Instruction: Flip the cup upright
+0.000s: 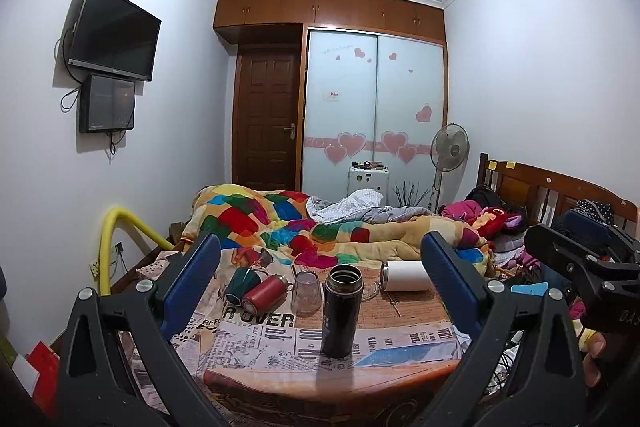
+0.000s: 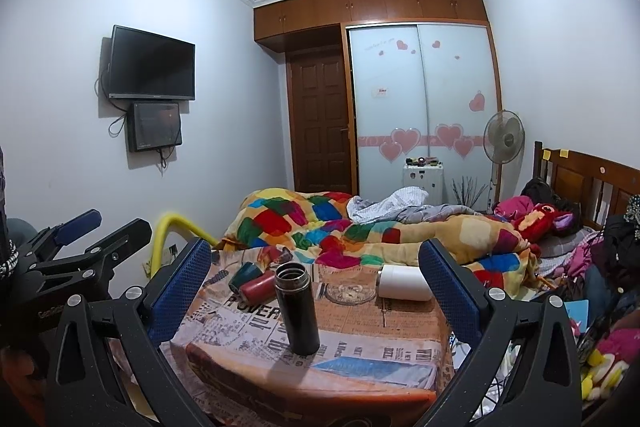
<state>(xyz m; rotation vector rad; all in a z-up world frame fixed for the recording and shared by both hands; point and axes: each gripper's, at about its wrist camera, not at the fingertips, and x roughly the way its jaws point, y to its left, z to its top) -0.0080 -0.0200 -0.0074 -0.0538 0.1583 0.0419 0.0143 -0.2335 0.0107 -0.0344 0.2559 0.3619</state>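
The left gripper (image 1: 320,267) is held above the near edge of the table (image 1: 400,311), its blue-padded fingers (image 1: 192,283) spread wide apart with nothing between them. The right gripper (image 2: 316,267) is likewise held wide apart and empty, its fingers (image 2: 182,291) framing the same table. Each gripper is seen at the edge of the other's view, to the side of the table.

A black flask (image 1: 340,311) is observed standing upright, mouth open and uncapped, nearest the grippers on the newspaper-print cloth (image 1: 256,335) that covers the table. Just behind it, to its left, a clear glass cup (image 1: 306,293) is noted standing mouth down. A red bottle (image 1: 264,295) is recorded lying on its side, touching or just beside a dark green cup (image 1: 242,283), which is also tipped over. A white cup (image 1: 404,275) is found lying on its side at the far right of the table, its open end toward a clear glass dish (image 2: 350,293) set close beside it.

Beyond the table, a bed is seen piled with a multicoloured quilt (image 1: 280,223). A standing fan (image 1: 450,147) is noted by the sliding wardrobe (image 1: 376,107), and a television (image 1: 114,31) is mounted on the left wall.
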